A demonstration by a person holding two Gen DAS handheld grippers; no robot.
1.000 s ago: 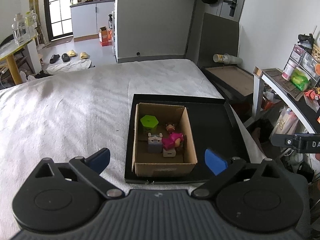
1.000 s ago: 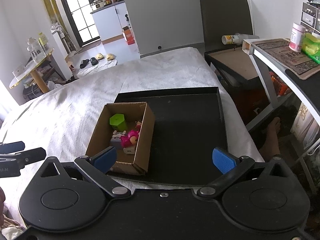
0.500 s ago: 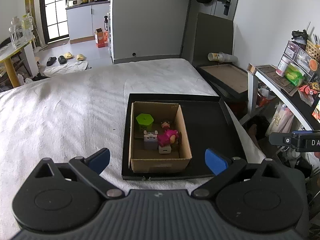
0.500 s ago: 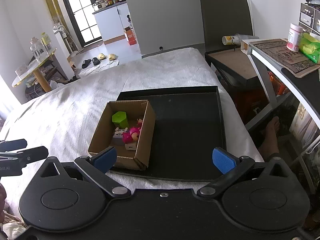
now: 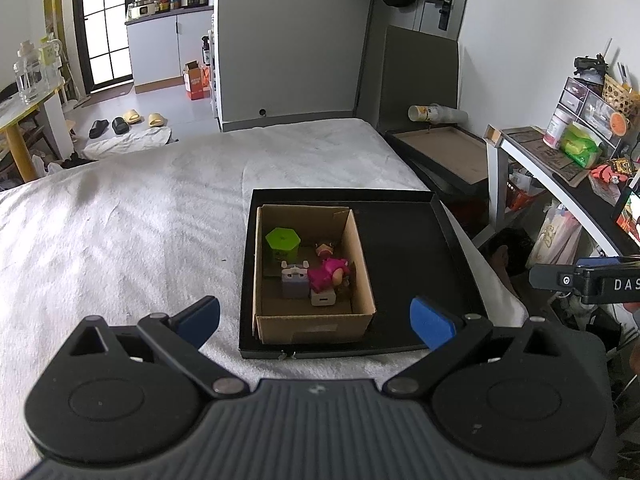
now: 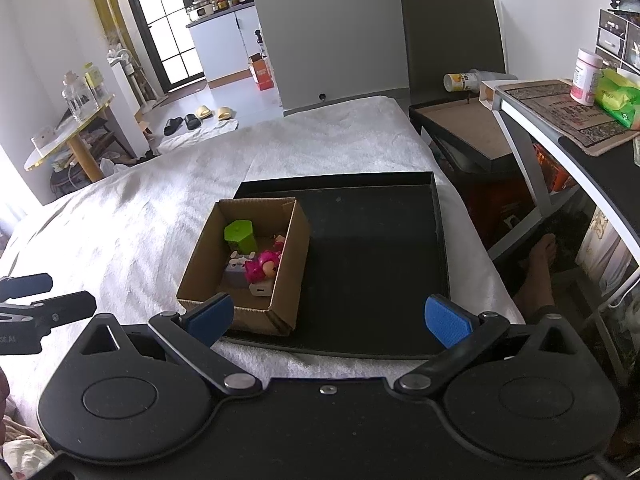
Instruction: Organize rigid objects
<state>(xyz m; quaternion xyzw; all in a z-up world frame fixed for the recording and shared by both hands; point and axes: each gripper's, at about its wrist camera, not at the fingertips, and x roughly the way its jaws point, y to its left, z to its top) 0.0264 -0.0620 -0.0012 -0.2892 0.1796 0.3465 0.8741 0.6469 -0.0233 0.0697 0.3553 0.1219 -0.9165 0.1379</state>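
Note:
A cardboard box (image 5: 360, 248) (image 6: 296, 256) stands in the left part of a black tray (image 5: 408, 264) (image 6: 376, 248) on a white bedspread. In the box lie a green hexagonal block (image 5: 282, 240) (image 6: 240, 234), a pink doll (image 5: 326, 273) (image 6: 262, 266), a small lilac toy (image 5: 294, 282) (image 6: 236, 274) and a white charger (image 5: 323, 300) (image 6: 262, 290). My left gripper (image 5: 316, 318) is open and empty, held back from the box's near side. My right gripper (image 6: 328, 316) is open and empty, above the tray's near edge.
The white bedspread (image 5: 120, 232) reaches left and back. A desk (image 6: 568, 128) with a pink jar and green pack stands at the right, above a bare foot (image 6: 540, 264). A second tray (image 5: 444, 152) lies behind. The right gripper shows at the left view's right edge (image 5: 588, 280).
Both grippers have drawn back and up from the box, so box and tray look smaller and farther. Both stay open and empty. The box's contents have not moved.

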